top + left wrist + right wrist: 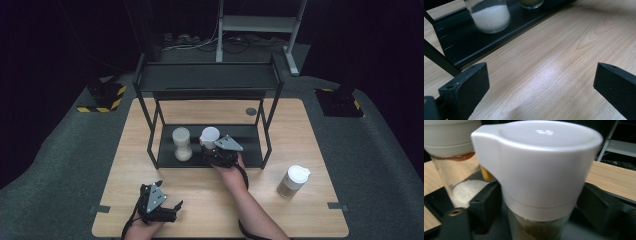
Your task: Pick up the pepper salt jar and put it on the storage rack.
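A jar with a white lid (210, 135) (539, 170) and brownish powder stands on the lower shelf (250, 145) of a black rack. My right gripper (216, 150) (539, 220) has its jaws against both sides of the jar, just below the lid. To its left on the same shelf stands a second jar (181, 144) (451, 157) (490, 16) holding white grains. My left gripper (176, 210) (541, 85) is open just above the bare table near the front edge, with nothing between its jaws.
A third white-lidded jar (293, 181) with brown contents stands on the table at the right. The rack's upper shelf (210, 80) overhangs the lower one, and thin black posts (152, 125) stand at its corners. A round grommet (251, 111) sits behind the rack.
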Tool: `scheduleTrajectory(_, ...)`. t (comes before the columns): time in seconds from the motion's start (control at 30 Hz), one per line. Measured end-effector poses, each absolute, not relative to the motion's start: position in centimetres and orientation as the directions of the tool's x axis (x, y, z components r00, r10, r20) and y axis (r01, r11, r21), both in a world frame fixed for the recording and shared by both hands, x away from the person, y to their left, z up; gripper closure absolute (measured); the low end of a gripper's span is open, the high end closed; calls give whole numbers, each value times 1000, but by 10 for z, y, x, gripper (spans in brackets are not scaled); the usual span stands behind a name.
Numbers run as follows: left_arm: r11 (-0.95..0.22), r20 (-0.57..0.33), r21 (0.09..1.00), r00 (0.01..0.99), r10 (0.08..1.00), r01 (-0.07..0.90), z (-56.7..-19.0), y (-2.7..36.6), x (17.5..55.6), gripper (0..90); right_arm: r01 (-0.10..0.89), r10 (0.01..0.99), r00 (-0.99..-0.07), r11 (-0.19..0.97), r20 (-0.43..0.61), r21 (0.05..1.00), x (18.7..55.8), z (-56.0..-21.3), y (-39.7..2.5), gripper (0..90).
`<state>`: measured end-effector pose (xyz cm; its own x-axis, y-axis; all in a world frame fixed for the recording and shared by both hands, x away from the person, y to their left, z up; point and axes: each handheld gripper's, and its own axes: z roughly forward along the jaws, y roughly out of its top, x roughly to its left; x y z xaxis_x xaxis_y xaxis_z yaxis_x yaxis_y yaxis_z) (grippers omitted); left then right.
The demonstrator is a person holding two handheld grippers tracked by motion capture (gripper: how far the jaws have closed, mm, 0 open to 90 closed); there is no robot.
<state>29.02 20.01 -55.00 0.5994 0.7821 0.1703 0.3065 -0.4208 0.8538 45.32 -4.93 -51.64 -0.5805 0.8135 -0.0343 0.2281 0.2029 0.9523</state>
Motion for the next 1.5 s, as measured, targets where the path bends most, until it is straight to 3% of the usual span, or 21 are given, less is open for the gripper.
scheduleTrajectory(0.43, -422, 171, 853, 599, 782, 307, -550, 200, 290, 6, 230, 813, -582, 194, -25, 954, 449, -513, -48, 6)
scheduleTrajectory(1.5, -429, 172, 848, 603, 779, 311, -550, 200, 290, 6, 214, 805, -592, 203, -39, 956, 411, -508, -67, 0)
